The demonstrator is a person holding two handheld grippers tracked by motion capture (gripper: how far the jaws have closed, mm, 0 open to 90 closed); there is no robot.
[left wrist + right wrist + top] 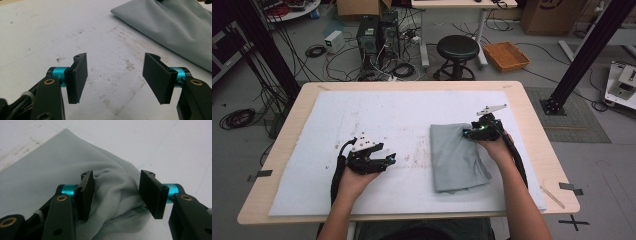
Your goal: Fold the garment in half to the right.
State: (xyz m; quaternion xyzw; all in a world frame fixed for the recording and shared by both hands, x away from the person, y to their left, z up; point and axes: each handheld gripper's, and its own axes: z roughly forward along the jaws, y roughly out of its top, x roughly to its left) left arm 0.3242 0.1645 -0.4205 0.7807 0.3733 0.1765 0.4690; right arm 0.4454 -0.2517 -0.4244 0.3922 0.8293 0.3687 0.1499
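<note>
Grey cloth [458,156] lies folded on the white mat [377,115], right of centre. The right gripper [115,195] is dipped onto its far right corner, jaws apart around a bunched-up fold, not pinching it. The left gripper [115,77] sits low over bare mat well to the left, jaws wide, nothing between them.

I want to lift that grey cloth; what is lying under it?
The grey cloth lies folded on the white sheet that covers the table. Whether anything else sits beneath it cannot be told; the fabric hides it.
</note>
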